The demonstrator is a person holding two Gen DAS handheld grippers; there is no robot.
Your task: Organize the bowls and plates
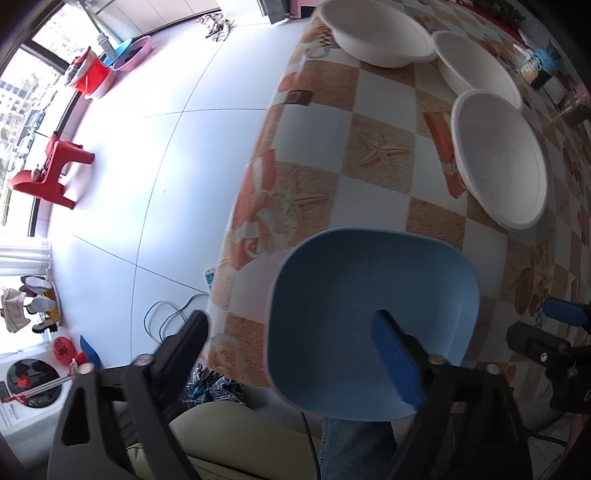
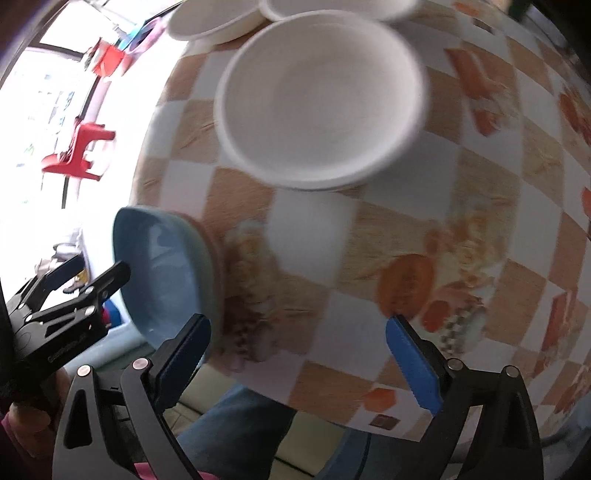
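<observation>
A light blue square bowl point(image 1: 369, 314) sits near the front edge of the table. My left gripper point(image 1: 290, 321) stands open and points down over it. One blue-padded finger is inside the bowl, the other hangs outside its left wall, and neither pad presses on it. In the right wrist view the blue bowl point(image 2: 166, 273) lies at the left, with the left gripper point(image 2: 96, 267) over it. My right gripper point(image 2: 299, 321) is open over bare tablecloth, with nothing between its fingers. Three white round bowls point(image 1: 498, 155) point(image 1: 476, 66) point(image 1: 380, 33) stand farther back; the nearest white bowl point(image 2: 321, 96) lies ahead of the right gripper.
The table point(image 1: 373, 155) wears an orange and white checked cloth, and its edge drops to a pale tiled floor point(image 1: 166, 166) on the left. A red stool point(image 1: 51, 173) and buckets stand by the window. Jars point(image 1: 539, 66) stand at the far right. A person's jeans-clad leg point(image 2: 229, 424) is below the table edge.
</observation>
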